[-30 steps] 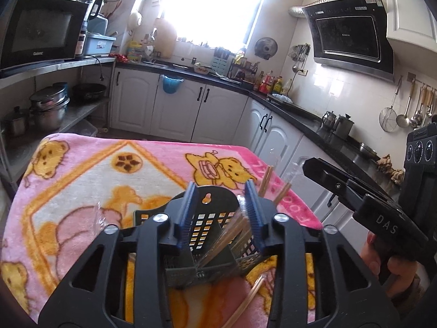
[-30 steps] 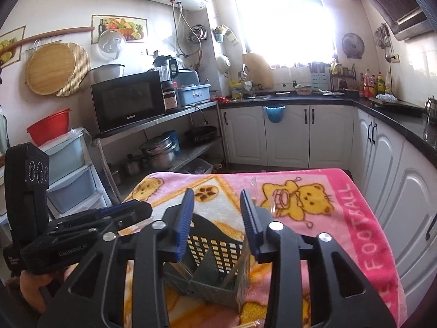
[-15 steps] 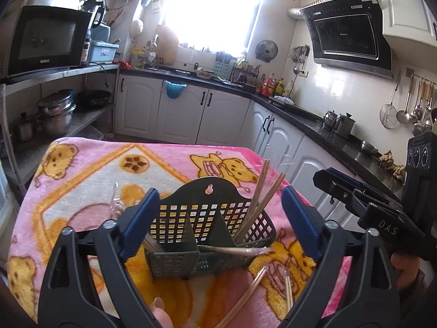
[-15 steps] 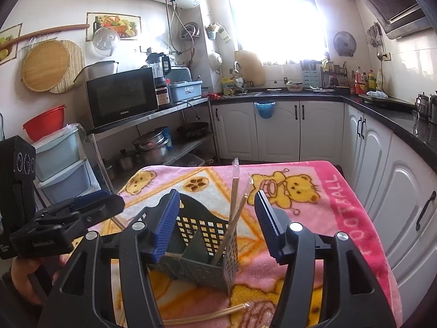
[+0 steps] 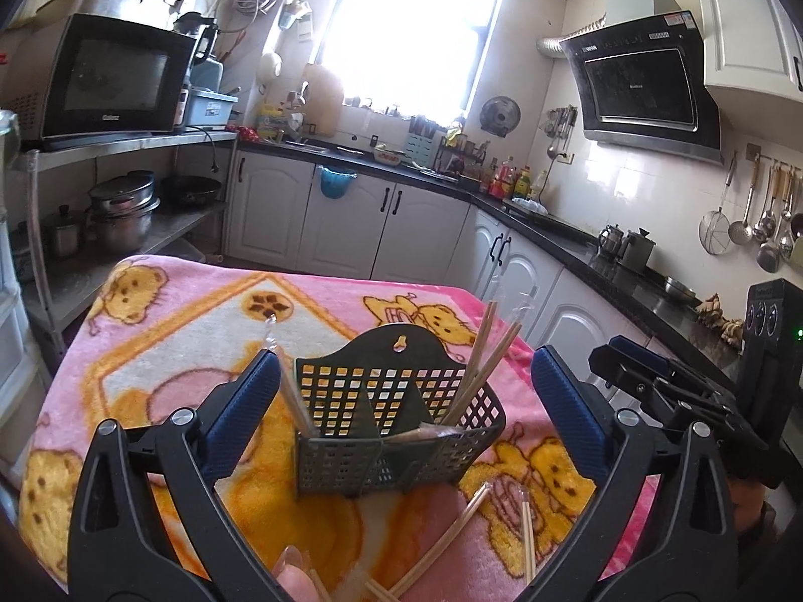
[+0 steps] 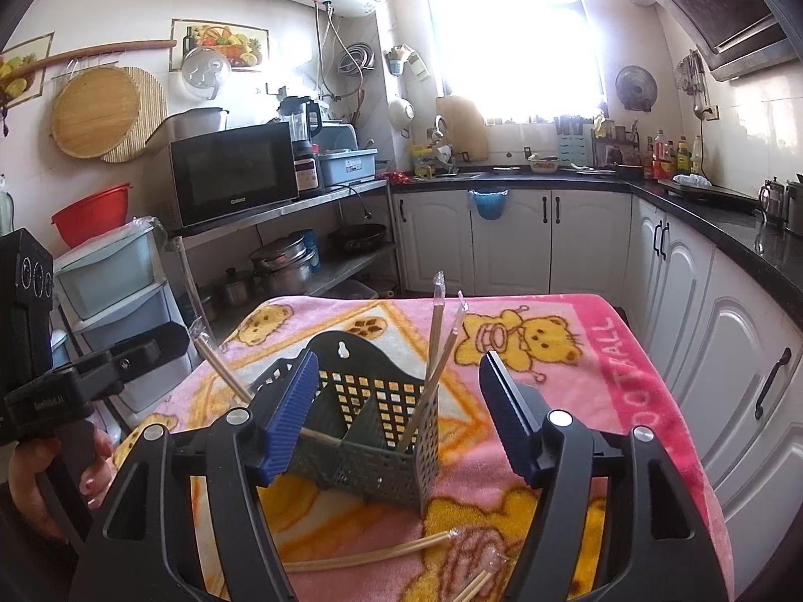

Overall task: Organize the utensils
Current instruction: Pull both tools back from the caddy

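The left gripper [image 5: 401,409] stands with its blue pads spread wide and still parting, and nothing is pressed between them. A second ago those pads were close together around the grey utensil caddy [image 5: 396,421]; now the caddy sits free in the gap, touched by neither pad. The right gripper [image 6: 396,414] is opening too, not as wide, and has likewise drawn back from a tighter stance about the caddy. Its left pad looks just beside the caddy's near corner; whether it touches I cannot tell.

The caddy stands upright on the pink bear blanket [image 6: 577,331]. In its right-hand compartment two wrapped chopstick pairs [image 6: 439,331] lean upright, and another wrapped pair [image 5: 288,386] leans out at the left end. These show clearly only now that the grippers have eased away.

This reads as a release: the last load is dropped in and both tools are letting go. The job is not finished, though. Loose chopsticks [image 5: 451,537] lie on the blanket in front of the caddy, close under the grippers, and they look like the next things to collect.
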Available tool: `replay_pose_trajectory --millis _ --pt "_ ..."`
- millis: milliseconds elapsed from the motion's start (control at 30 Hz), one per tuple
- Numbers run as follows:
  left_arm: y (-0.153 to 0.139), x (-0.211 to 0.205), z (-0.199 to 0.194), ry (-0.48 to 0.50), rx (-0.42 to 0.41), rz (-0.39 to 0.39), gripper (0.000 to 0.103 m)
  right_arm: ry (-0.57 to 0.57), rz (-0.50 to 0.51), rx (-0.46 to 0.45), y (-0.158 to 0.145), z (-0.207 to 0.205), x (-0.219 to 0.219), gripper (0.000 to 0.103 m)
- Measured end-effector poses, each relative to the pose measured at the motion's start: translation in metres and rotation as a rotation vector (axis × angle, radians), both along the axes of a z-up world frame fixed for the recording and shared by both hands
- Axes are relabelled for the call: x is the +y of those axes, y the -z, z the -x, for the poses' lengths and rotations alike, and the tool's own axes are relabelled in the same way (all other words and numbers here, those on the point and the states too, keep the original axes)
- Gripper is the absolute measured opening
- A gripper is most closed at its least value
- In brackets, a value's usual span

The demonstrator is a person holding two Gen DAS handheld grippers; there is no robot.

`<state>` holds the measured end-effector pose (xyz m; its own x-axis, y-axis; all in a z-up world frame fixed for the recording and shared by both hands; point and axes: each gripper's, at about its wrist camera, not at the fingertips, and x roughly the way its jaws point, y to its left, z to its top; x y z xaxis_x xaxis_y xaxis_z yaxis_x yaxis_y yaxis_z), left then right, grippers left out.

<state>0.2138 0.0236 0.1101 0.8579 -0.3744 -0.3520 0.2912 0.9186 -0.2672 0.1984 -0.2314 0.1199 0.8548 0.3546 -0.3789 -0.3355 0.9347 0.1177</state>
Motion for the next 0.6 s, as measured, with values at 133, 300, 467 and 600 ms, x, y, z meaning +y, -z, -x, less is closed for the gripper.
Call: replay_pose_trajectory --millis 133,300,467,600 --pt "-0.001 0.004 0.006 -0.012 -0.004 0.001 0.092 -0.01 0.008 0.001 0.001 0.007 0.003 0.064" --pt "-0.002 0.015 0.015 -0.033 -0.011 0.021 0.092 -0.027 0.019 0.005 0.002 0.012 0.007 0.065" --pt "0.004 0.026 0.025 -0.048 0.006 0.039 0.092 -0.046 0.036 0.02 0.008 0.021 0.012 0.064" --pt "0.01 0.03 0.032 -0.056 0.022 0.035 0.092 -0.063 0.047 0.04 0.015 0.026 0.016 0.065"
